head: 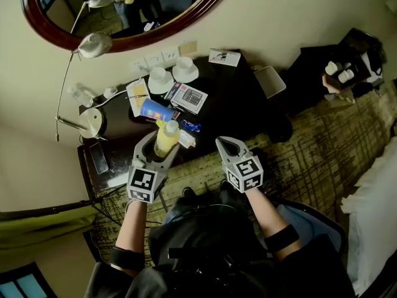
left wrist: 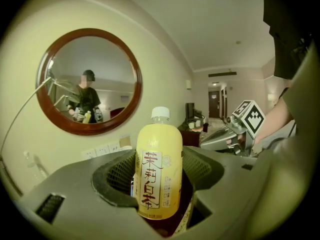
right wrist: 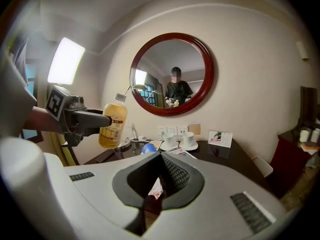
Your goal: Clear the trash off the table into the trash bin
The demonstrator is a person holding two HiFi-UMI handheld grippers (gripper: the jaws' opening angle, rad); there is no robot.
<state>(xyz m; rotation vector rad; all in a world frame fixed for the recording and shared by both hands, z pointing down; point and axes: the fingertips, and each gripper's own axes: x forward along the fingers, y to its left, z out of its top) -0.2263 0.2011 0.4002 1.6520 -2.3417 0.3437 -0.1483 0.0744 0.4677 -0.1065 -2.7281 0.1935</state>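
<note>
A yellow tea bottle (head: 166, 138) with a white cap stands upright between the fingers of my left gripper (head: 164, 144), which is shut on it and holds it above the dark table's (head: 229, 104) near edge. In the left gripper view the bottle (left wrist: 159, 169) fills the middle of the jaws. The right gripper view has the bottle (right wrist: 113, 124) at the left, lifted off the table. My right gripper (head: 222, 143) is beside it to the right, shut and empty. A blue can (head: 156, 110) and a small blue wrapper (head: 191, 126) lie on the table.
Two white cups on saucers (head: 172, 74), a printed card (head: 186, 96), a card stand (head: 224, 56), a phone (head: 98, 157) and a desk lamp (head: 93, 44) share the table below a round mirror (head: 56, 33). A dark cabinet (head: 310, 67) stands to the right.
</note>
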